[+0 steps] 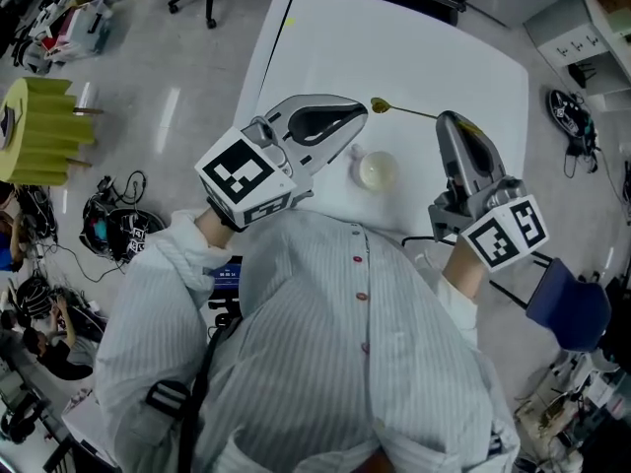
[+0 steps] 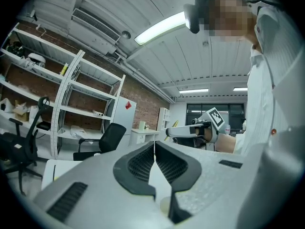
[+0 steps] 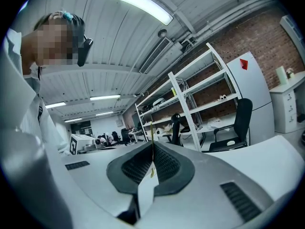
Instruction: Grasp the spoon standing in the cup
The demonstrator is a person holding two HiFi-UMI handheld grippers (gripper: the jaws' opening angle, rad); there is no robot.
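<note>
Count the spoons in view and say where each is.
1. The gold spoon is gripped by its handle in the shut right gripper, its bowl pointing left over the white table, beyond the cup. No other shows; the cup looks empty.

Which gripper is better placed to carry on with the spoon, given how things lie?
Right. The right gripper is shut on the spoon by its handle, holding it beyond the cup. The left gripper is shut and empty.
</note>
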